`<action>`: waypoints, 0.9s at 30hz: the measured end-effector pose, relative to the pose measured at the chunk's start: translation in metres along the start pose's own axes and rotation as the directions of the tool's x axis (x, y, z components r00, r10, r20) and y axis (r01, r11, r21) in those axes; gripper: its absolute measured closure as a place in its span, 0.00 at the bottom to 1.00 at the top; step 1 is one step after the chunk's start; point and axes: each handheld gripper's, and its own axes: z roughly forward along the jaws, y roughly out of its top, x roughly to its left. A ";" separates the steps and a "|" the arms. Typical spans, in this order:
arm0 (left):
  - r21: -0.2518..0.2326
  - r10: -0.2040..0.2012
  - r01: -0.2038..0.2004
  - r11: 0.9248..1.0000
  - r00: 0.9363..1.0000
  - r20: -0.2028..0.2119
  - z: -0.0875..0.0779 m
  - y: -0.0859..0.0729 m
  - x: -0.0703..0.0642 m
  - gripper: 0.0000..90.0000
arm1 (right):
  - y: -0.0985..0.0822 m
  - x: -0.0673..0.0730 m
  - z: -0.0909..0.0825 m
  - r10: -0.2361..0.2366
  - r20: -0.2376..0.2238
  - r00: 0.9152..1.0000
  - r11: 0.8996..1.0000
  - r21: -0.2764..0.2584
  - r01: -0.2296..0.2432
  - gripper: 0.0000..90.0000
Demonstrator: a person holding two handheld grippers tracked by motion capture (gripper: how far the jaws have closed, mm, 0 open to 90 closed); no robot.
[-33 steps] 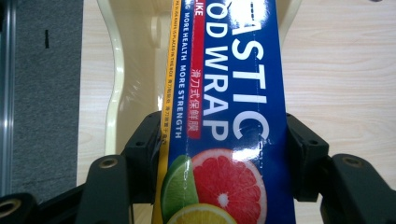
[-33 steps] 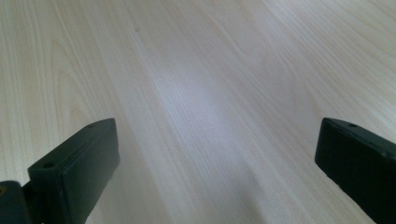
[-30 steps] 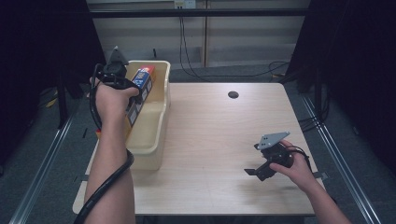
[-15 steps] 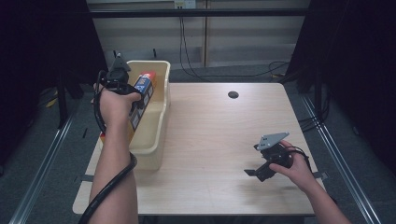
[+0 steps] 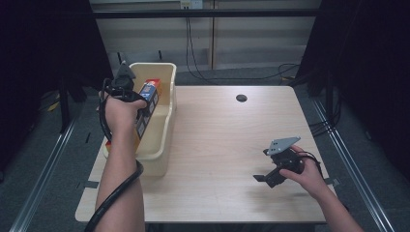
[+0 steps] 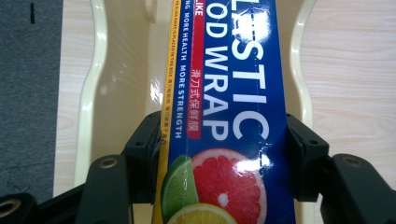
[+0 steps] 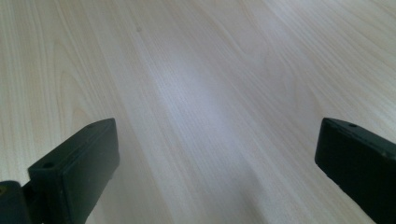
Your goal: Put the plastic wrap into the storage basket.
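Holding plastic wrap box over cream tub, left gripper clamped on it; not set down yet. Right gripper wide open, idle on table.

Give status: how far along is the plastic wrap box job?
Done: the left gripper is clamped on the long blue plastic wrap box. In hand: the box hangs over the cream plastic bin, not released. Left: letting go of it. The right gripper rests open over the pale wooden table, empty.
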 end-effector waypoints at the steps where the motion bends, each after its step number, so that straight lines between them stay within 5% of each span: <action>1: 0.002 0.003 -0.003 1.000 1.000 -0.008 0.000 0.000 0.000 0.45 | 0.000 0.000 0.000 -0.002 0.001 1.000 1.000 0.001 0.002 0.00; 27: 0.031 -0.018 0.018 0.999 1.000 -0.017 0.015 -0.005 0.002 0.45 | -0.001 0.000 0.001 -0.003 -0.006 1.000 1.000 0.000 0.003 0.00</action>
